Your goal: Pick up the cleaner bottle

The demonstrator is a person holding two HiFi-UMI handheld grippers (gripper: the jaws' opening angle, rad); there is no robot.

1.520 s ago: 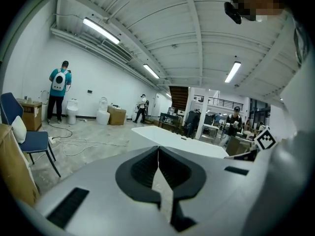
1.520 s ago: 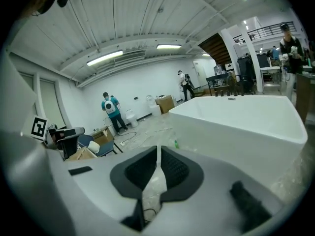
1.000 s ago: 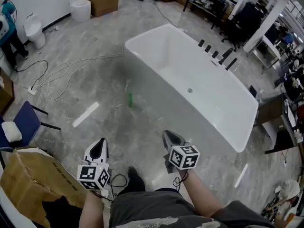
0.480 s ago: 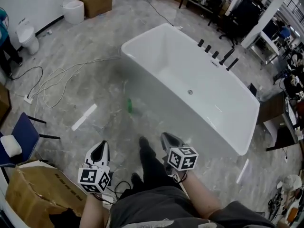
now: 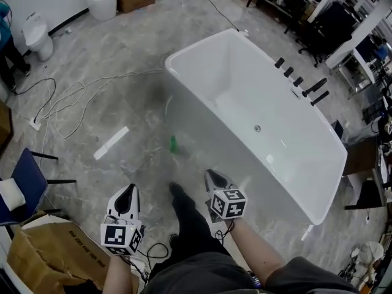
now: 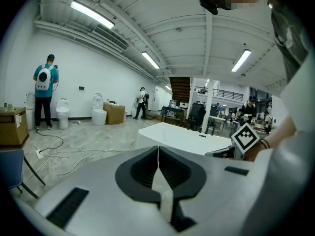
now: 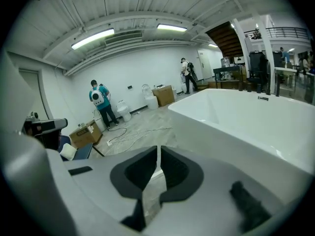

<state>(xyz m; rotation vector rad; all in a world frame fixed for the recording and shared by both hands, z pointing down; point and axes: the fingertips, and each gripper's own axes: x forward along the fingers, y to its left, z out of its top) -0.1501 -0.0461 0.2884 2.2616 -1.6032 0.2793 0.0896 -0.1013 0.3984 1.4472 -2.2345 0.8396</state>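
A small green cleaner bottle (image 5: 173,143) stands on the grey floor beside the white bathtub (image 5: 294,164), well ahead of both grippers. My left gripper (image 5: 127,193) is at the lower left of the head view, its jaws pressed together with nothing between them. My right gripper (image 5: 212,177) hangs near the tub's outer wall, also shut and empty. In the left gripper view the closed jaws (image 6: 158,149) point toward the tub (image 6: 187,137). In the right gripper view the shut jaws (image 7: 158,150) face the floor next to the tub (image 7: 256,127). The bottle shows in neither gripper view.
White cables (image 5: 79,94) trail across the floor at the left. A white strip (image 5: 111,143) lies on the floor. A blue chair (image 5: 18,185) and a cardboard box (image 5: 49,253) stand at the lower left. The person's leg and shoe (image 5: 184,204) step forward between the grippers. Toilets (image 5: 38,35) stand far left.
Both grippers have moved forward toward the bottle and tub as the person steps ahead. The bottle now sits closer in the head view. Jaws stay shut.
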